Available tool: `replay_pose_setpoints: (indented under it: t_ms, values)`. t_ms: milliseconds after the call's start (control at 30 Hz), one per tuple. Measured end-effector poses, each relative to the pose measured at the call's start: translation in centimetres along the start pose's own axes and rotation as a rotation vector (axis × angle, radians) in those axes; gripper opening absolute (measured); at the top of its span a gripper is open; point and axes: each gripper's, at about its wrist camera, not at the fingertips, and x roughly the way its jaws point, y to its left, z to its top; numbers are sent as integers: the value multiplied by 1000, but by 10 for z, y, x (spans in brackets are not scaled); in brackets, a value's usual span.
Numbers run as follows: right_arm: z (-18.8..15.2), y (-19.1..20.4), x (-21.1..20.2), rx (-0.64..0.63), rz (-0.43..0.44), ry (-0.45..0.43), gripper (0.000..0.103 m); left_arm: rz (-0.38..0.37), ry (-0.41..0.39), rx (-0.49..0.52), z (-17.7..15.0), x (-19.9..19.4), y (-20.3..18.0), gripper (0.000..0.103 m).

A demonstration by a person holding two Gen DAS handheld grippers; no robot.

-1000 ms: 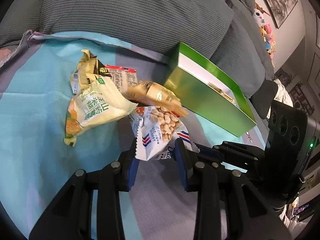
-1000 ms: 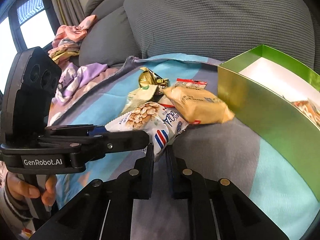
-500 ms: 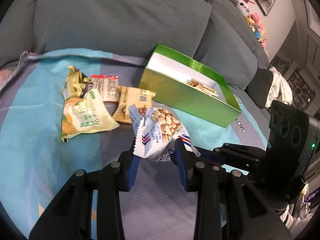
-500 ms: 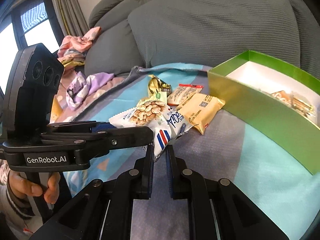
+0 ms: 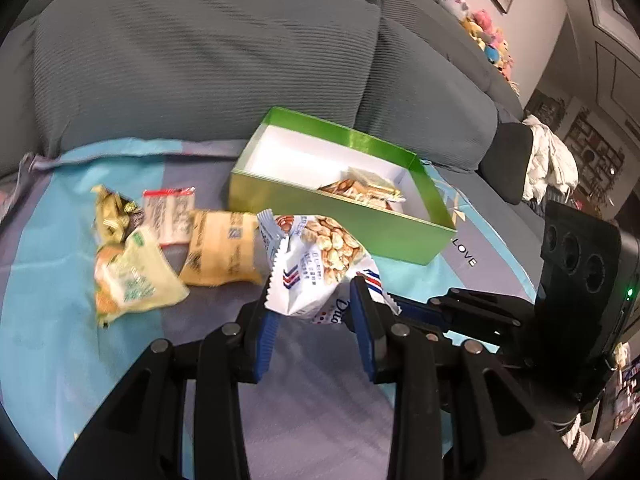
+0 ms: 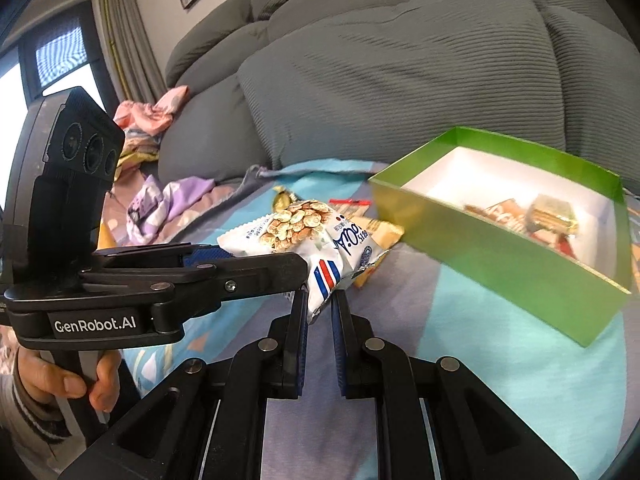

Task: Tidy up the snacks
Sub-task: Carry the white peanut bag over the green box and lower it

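Note:
A white nut snack bag (image 5: 316, 268) (image 6: 308, 240) with a picture of nuts hangs above the blanket, held from two sides. My left gripper (image 5: 314, 306) is shut on its lower edge. My right gripper (image 6: 320, 300) is shut on its striped corner. An open green box (image 5: 400, 236) (image 6: 500, 256) with a white inside stands to the right and holds a few wrapped snacks. On the blanket to the left lie a tan packet (image 5: 224, 252), a green-and-yellow packet (image 5: 132, 284), a red-topped packet (image 5: 168, 216) and a gold wrapper (image 5: 112, 212).
Everything sits on a blue and grey blanket (image 5: 48, 280) over a grey sofa with large back cushions (image 5: 200, 60). Crumpled pink and purple cloth (image 6: 160, 200) lies at the sofa's far left. A hand (image 6: 60, 380) grips the left gripper's handle.
Both grippers have lifted the nut bag together off the pile of snacks and carried it toward the green box. More of the box's inside shows now.

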Motion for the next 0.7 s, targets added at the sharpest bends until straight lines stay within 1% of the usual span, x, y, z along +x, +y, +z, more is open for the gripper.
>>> replay_pose_setpoints:
  t_ms: [433,700]
  values:
    - [26,-39,-24,36,-47,-103,14,-13,-36,98,42,25,-32,32]
    - [38,-67,-25,61,-70,-143,14,-18,-43,142,65,47,-46,33]
